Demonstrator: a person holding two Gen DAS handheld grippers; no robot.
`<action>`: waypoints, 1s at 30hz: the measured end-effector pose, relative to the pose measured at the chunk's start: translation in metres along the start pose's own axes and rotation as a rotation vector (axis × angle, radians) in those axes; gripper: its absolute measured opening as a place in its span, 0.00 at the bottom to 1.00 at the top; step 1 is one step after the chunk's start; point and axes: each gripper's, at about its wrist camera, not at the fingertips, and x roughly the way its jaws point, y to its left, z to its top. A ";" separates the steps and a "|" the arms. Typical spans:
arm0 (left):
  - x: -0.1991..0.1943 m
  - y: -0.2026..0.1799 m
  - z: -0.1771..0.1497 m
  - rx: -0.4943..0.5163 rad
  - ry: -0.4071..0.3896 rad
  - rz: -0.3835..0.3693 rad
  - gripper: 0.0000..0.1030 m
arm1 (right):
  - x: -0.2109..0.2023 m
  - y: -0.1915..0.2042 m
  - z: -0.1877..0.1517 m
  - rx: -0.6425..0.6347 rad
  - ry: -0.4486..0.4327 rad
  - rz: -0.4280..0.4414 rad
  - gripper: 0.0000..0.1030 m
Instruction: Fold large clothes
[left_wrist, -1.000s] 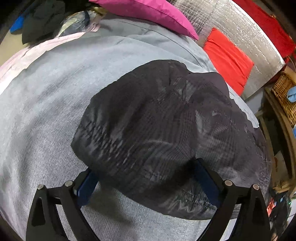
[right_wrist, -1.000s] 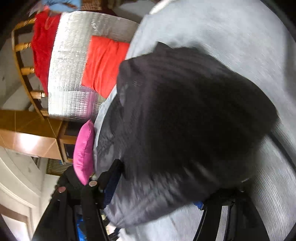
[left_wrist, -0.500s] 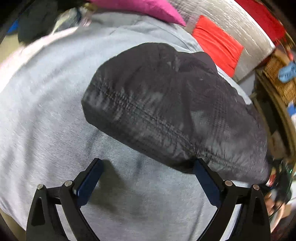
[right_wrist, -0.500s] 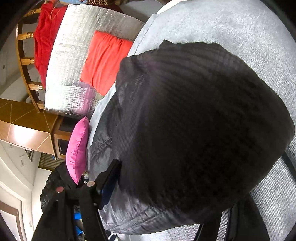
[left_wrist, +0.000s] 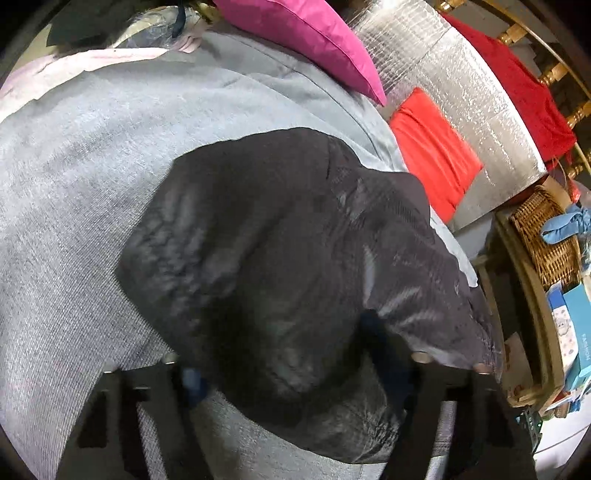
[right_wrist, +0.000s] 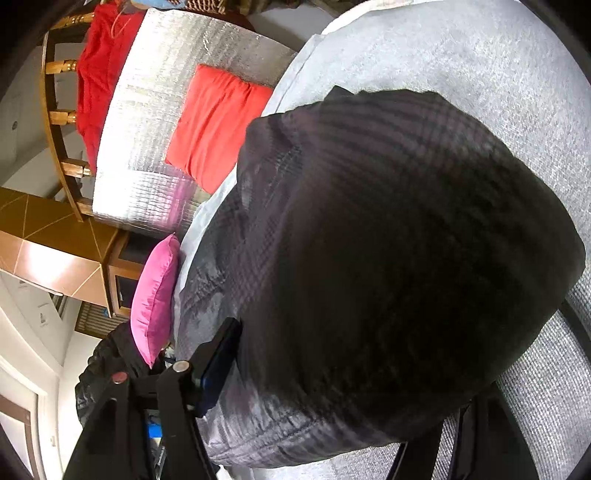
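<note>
**One Garment, Two Tools**

One dark quilted jacket (left_wrist: 280, 266) lies bunched on the grey bed (left_wrist: 74, 192). Left tool (left_wrist: 295, 369): jaws closing around its near fold. Right tool (right_wrist: 351, 398): grasping the jacket bundle. Two cushions: one pink (left_wrist: 306, 40), one red (left_wrist: 432, 155). One wicker basket (left_wrist: 546, 243) holds blue cloth (left_wrist: 565, 225).

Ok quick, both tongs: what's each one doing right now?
Left tongs: closing, with the near edge of the black jacket bunched between the jaws.
Right tongs: jaws apart around the jacket's thick fold; whether they clamp it cannot be told.
</note>
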 end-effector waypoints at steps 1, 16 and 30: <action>-0.002 0.003 0.000 -0.009 -0.004 -0.016 0.55 | 0.000 0.002 -0.002 -0.011 -0.008 -0.012 0.64; -0.074 0.001 -0.035 0.036 -0.044 -0.053 0.32 | -0.039 0.035 -0.017 -0.235 -0.098 -0.066 0.40; -0.113 0.016 -0.074 0.076 -0.033 0.000 0.32 | -0.100 0.006 -0.069 -0.296 -0.019 -0.058 0.40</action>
